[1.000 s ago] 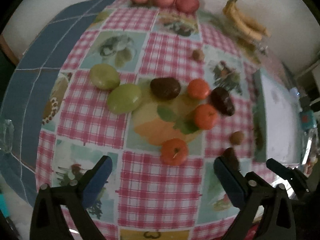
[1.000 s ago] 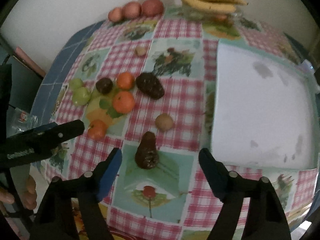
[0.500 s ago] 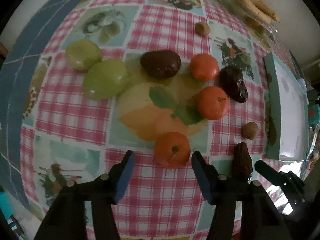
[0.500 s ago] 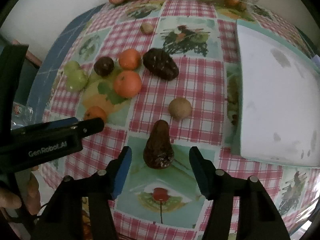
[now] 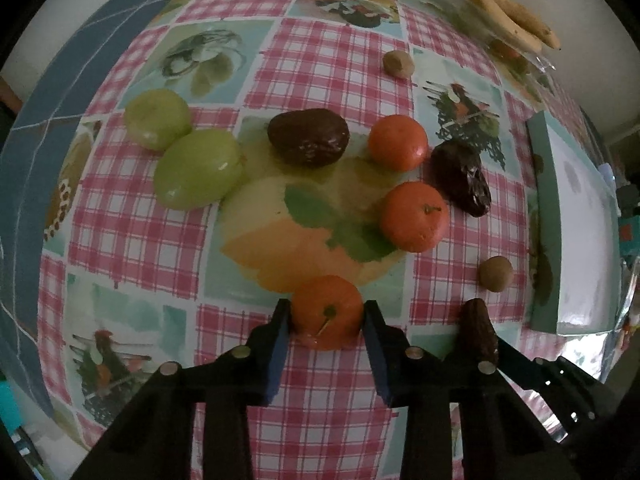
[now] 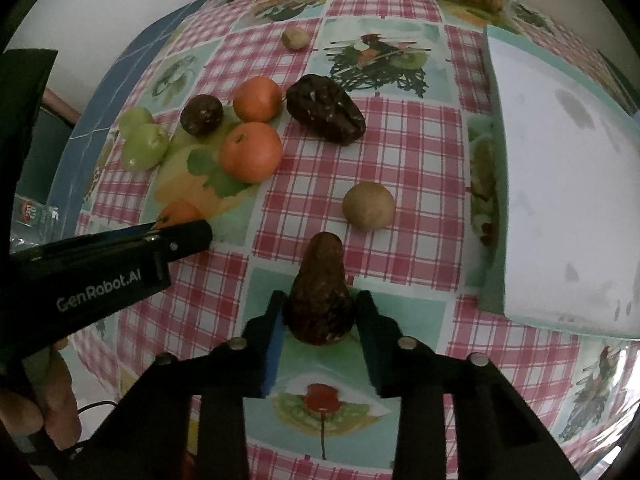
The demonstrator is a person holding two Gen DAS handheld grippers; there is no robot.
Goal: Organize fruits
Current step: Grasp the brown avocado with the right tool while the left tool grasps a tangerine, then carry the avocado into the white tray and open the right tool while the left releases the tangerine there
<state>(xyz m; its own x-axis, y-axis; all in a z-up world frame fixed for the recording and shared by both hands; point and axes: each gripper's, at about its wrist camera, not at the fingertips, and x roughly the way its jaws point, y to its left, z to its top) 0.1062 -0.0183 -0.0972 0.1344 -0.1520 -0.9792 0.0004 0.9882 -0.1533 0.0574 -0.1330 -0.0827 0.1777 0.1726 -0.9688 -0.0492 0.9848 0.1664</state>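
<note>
1. Scanning L to R on the bench: two green fruits, a dark avocado, three mandarins, a second dark avocado, two small brown kiwis, then a white tray at far R.
2. Left hand-held gripper: jaws have just been closing, pads now pressed on both flanks of the nearest mandarin. Clenched on it, fruit resting on the cloth, stem facing cam.
3. Right hand-held gripper: jaws have just been closing too, now grasping the brown pear-shaped avocado at its fat end. Long axis runs straight away from the gripper, neck pointing at the kiwi just beyond.
4. Key relation: tray lies to the R of both grippers, R one nearer. Judgement: the avocado has the shorter, clear path; the mandarin must cross over it.
5. View diffs: R cam shows the tray's full white face plus the person's fingers on the L tool; L cam shows only the tray's edge. Bananas show better on L cam.
</note>
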